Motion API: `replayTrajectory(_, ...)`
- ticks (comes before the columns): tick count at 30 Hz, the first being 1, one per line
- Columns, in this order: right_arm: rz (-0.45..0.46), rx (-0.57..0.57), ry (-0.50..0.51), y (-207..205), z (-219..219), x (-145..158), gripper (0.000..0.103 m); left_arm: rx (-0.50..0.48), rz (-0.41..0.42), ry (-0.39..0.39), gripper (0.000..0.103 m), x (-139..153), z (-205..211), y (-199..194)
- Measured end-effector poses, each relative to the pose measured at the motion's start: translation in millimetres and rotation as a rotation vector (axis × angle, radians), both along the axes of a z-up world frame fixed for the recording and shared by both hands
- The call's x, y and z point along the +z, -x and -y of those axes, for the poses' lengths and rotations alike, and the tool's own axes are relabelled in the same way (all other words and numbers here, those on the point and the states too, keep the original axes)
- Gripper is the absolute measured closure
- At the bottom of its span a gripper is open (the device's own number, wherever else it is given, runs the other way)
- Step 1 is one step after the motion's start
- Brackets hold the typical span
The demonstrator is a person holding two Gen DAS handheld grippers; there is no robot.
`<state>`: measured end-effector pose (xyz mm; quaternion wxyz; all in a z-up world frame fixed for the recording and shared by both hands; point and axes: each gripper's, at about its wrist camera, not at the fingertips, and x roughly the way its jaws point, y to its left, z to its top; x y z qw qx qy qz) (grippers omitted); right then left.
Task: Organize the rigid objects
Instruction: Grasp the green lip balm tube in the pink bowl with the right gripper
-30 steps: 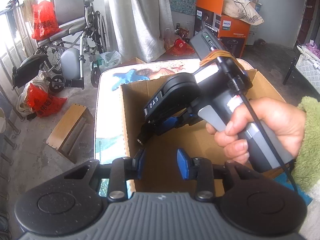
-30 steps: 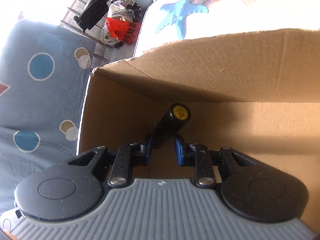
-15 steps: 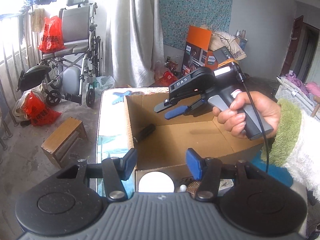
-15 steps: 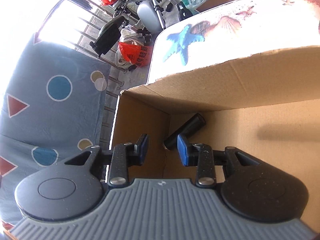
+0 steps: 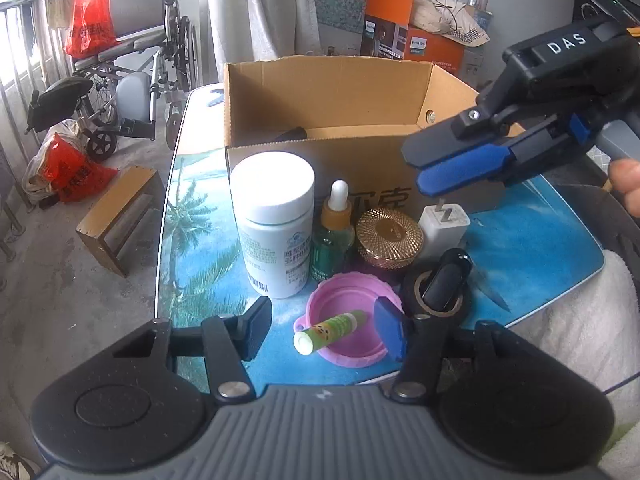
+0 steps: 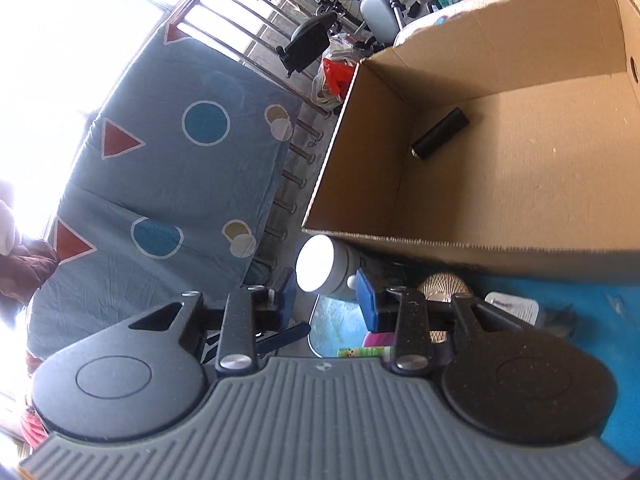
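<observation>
A cardboard box (image 5: 332,88) stands open on the beach-print table (image 5: 192,240). A black cylinder (image 6: 440,133) lies alone on its floor by the left wall. In front of the box stand a white bottle (image 5: 274,220), a green dropper bottle (image 5: 334,236), a gold-lidded jar (image 5: 388,236) and a white charger (image 5: 442,226). A green tube (image 5: 330,330) rests in a pink lid (image 5: 350,320). My left gripper (image 5: 324,330) is open around that tube, not touching it. My right gripper (image 6: 326,300) hangs open and empty above the box's near wall, over the white bottle (image 6: 316,264).
A black tape roll (image 5: 438,292) with a black object stuck in it sits right of the pink lid. A wooden stool (image 5: 120,216) and a wheelchair (image 5: 132,60) stand on the floor to the left. A patterned sheet (image 6: 172,168) hangs over a railing.
The right gripper let go of the black cylinder inside the box and pulled up and back. The left gripper widened and drew back from the box to the items in front.
</observation>
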<state>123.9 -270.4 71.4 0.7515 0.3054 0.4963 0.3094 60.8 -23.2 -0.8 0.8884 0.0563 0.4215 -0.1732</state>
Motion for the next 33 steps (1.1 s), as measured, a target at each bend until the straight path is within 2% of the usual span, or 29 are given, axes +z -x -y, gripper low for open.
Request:
replayTrajectory(2, -0.096, 0.011, -0.029, 18, -8, -30, 0.071, 0.016, -0.013, -0.026, 0.048, -10, 0, 4)
replayTrajectory(6, -0.248, -0.015, -0.1, 36, -16, -77, 0.071, 0.033, -0.044, -0.052, 0.064, -22, 1, 4)
replayTrajectory(8, -0.289, -0.031, -0.114, 40, -19, -89, 0.071, 0.038, -0.053, -0.047, 0.077, -24, 1, 4)
replayTrajectory(10, -0.306, -0.036, -0.116, 41, -23, -94, 0.071, 0.043, -0.051, -0.037, 0.08, -24, 3, 5)
replayTrajectory(17, -0.34, -0.041, -0.082, 34, -37, -99, 0.071, 0.007, -0.004, -0.024, 0.085, -19, 11, 15)
replayTrajectory(21, -0.369, -0.068, -0.076, 30, -39, -105, 0.071, -0.025, 0.014, -0.054, 0.085, -22, 21, 16)
replayTrajectory(29, -0.41, -0.103, -0.052, 29, -37, -112, 0.071, -0.062, -0.011, -0.04, 0.082, -32, 31, 12)
replayTrajectory(31, -0.417, -0.111, -0.044, 30, -37, -116, 0.074, -0.06, -0.013, -0.032, 0.082, -34, 31, 12)
replayTrajectory(33, -0.416, -0.114, -0.044, 30, -36, -118, 0.08, -0.058, -0.013, -0.035, 0.082, -35, 32, 11)
